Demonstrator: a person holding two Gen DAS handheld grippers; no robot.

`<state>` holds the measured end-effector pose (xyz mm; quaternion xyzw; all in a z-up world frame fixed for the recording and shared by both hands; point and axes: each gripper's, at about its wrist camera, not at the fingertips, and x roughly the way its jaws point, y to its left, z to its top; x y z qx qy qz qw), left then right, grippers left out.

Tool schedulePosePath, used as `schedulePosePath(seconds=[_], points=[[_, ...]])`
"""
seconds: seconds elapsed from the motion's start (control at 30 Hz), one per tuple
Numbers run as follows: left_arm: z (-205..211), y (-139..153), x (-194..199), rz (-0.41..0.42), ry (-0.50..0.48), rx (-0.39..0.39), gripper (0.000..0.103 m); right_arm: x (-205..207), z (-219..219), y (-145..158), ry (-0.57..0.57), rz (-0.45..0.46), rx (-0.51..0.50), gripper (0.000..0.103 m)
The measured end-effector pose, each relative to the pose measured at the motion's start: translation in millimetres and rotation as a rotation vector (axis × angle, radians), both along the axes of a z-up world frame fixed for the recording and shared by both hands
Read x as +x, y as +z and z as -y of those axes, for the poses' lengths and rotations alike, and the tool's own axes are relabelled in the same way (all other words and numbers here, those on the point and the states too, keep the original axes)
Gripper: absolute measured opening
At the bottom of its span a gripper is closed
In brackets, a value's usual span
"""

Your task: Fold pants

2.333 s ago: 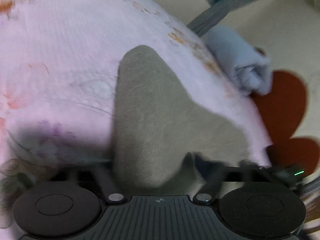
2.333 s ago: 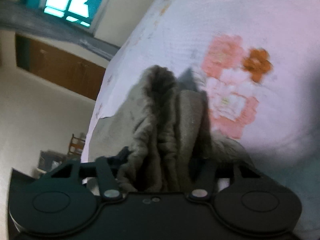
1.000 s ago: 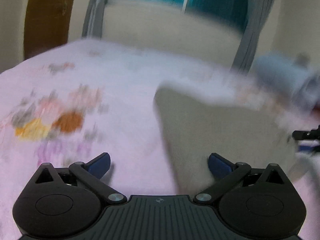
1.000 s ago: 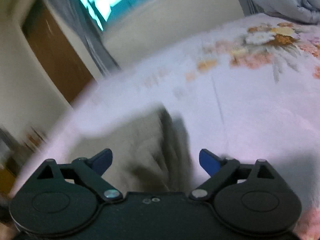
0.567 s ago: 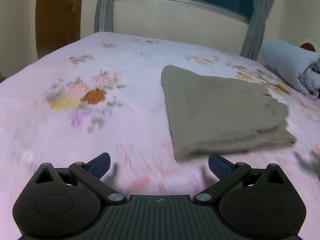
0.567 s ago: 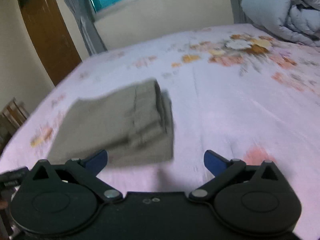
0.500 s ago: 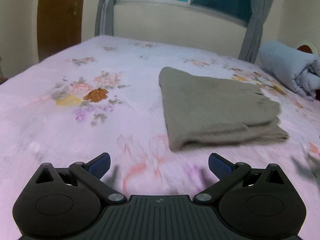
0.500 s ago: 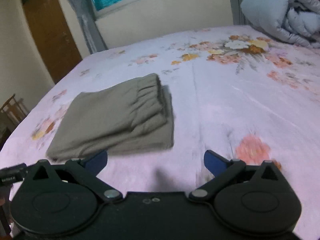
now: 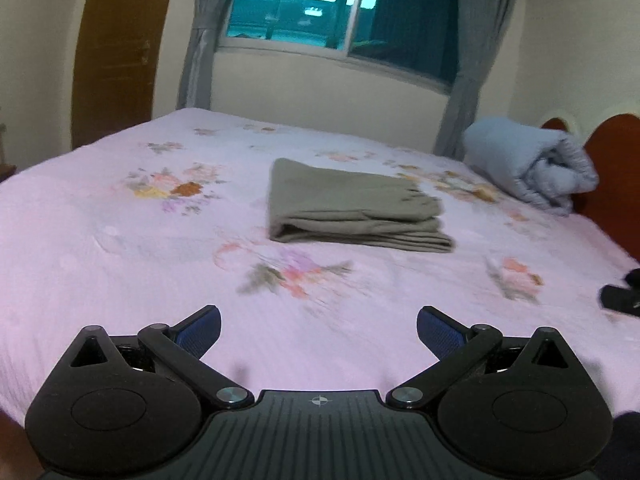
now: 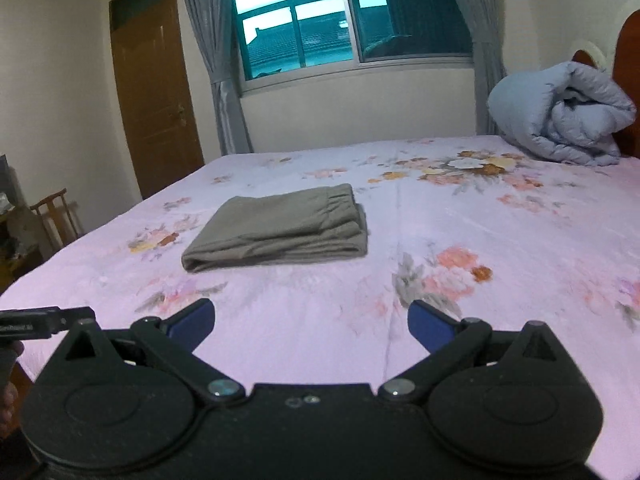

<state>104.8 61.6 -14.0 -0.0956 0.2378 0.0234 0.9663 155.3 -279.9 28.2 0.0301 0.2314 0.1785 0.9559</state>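
Observation:
The grey-green pants (image 9: 352, 208) lie folded into a flat rectangle on the pink flowered bed sheet (image 9: 120, 248). They also show in the right wrist view (image 10: 280, 228), with the elastic waistband at the far right end. My left gripper (image 9: 319, 330) is open and empty, well back from the pants near the bed's front edge. My right gripper (image 10: 311, 322) is open and empty, also well short of the pants. Part of the other gripper shows at the right edge of the left wrist view (image 9: 622, 294) and at the left edge of the right wrist view (image 10: 44, 322).
A rolled blue quilt (image 10: 560, 116) lies at the far right of the bed against a red headboard (image 9: 612, 176). A window with grey curtains (image 10: 344, 24) and a brown door (image 10: 156, 96) are behind. A wooden chair (image 10: 54, 216) stands left of the bed.
Both grippers let go of the pants, opened and pulled back toward the bed's front edge. The pants now lie folded on the sheet, farther away in both views.

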Motion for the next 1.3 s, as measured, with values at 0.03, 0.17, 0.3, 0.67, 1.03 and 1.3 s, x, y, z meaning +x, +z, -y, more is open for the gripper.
schedulePosePath(seconds=[0.03,0.17,0.3,0.67,1.03,1.3], points=[[7.7,-0.4,-9.9,0.009,-0.006,0.007,0.103,-8.4,1.4,-1.3,0.002,-0.006,0.011,0.097],[28.4,1.9,-46.0,0.063,-0.023,0.049,0.103,-39.5,2.4,-8.5,-0.006,0.004,0.011,0.097],[42.0,12.7,-75.6,0.129,-0.051,0.097,0.103,-65.7,-1.9,-2.9,0.022,0.063,0.001,0.097],[49.8,14.2,-81.5,0.142,-0.076,0.1,0.103,-65.4,-21.2,-7.7,0.031,0.072,-0.03,0.097],[45.4,11.7,-79.1,0.125,-0.054,0.078,0.103,-65.1,-23.1,-9.9,0.04,0.063,-0.039,0.097],[46.7,11.1,-78.9,0.123,-0.056,0.081,0.103,-64.9,-21.9,-9.9,0.041,0.06,-0.04,0.097]])
